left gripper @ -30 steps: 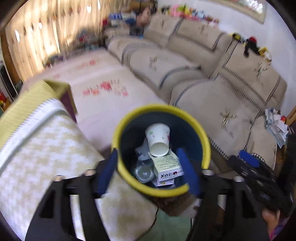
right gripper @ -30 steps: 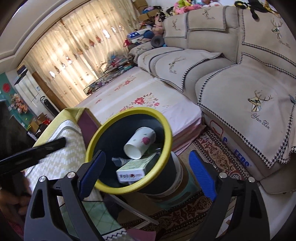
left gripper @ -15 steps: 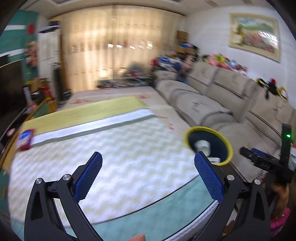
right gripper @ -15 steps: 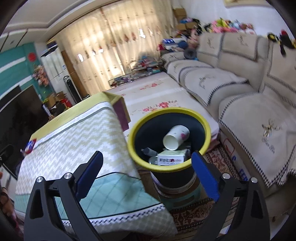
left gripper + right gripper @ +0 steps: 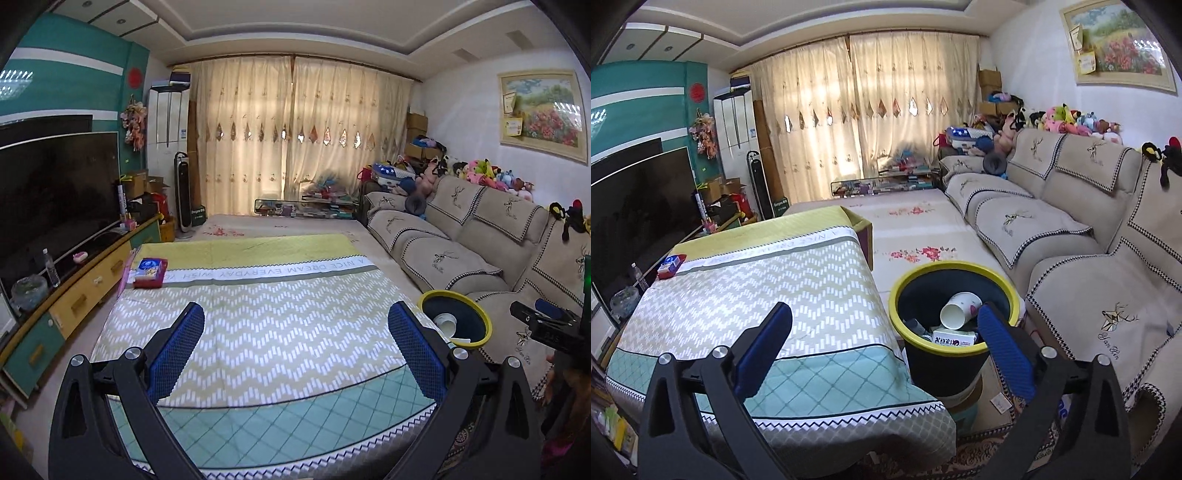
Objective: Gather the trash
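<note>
A dark bin with a yellow rim (image 5: 955, 266) stands on the floor between the cloth-covered table (image 5: 757, 288) and the sofa. It holds a white paper cup (image 5: 960, 310), a small carton (image 5: 953, 338) and other trash. The bin also shows in the left wrist view (image 5: 480, 317) at the right. My left gripper (image 5: 295, 347) is open and empty above the table's near end. My right gripper (image 5: 882, 347) is open and empty, held back above the table's corner and the bin. A red and blue pack (image 5: 149, 271) lies at the table's far left.
A beige sofa (image 5: 461, 236) runs along the right. A TV (image 5: 55, 195) on a low cabinet with a bottle (image 5: 51, 262) stands at the left. Curtains and clutter fill the far end. The right gripper's body (image 5: 546, 325) shows at the left view's right edge.
Both grippers have pulled up and back from the bin. The left one has swung left to face the table. The bin now looks smaller and farther.
</note>
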Motion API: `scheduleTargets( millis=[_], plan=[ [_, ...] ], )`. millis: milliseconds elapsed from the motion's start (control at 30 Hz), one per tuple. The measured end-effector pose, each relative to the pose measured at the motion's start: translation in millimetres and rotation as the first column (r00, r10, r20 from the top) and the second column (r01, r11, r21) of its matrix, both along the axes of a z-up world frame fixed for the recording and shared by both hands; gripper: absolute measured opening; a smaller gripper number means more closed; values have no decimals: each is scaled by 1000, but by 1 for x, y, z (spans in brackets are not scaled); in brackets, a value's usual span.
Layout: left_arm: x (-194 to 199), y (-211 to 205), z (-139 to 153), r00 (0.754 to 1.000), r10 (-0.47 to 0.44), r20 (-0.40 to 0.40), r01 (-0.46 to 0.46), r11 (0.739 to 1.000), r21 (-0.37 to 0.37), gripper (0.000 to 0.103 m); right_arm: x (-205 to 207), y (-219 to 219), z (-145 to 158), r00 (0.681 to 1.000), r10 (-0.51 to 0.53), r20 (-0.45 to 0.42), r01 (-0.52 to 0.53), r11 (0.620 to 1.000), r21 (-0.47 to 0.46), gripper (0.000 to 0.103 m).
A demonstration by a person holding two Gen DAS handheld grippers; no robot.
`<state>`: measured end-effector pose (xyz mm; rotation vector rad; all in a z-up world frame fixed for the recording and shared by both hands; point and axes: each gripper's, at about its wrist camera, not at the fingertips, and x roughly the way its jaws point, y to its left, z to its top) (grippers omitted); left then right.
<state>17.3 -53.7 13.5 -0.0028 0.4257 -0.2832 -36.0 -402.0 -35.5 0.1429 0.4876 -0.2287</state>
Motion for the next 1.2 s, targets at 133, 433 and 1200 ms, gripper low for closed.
scheduleTargets(
  millis=[133, 433, 1200],
  plan=[
    [-11, 7, -2, 1000, 16, -16, -16, 1000, -26, 98, -6, 1, 2, 1000, 4, 2, -4, 1000, 4, 96],
    [-24, 30, -5, 997, 81, -21, -82, 996, -42, 98, -3, 3, 1, 1000, 23, -7, -22, 1000, 22, 96],
    [-15, 35, -8, 996, 78, -38, -80, 996, -50, 98, 5, 18, -1, 998, 62, -19, -62, 998, 15, 96]
  ],
)
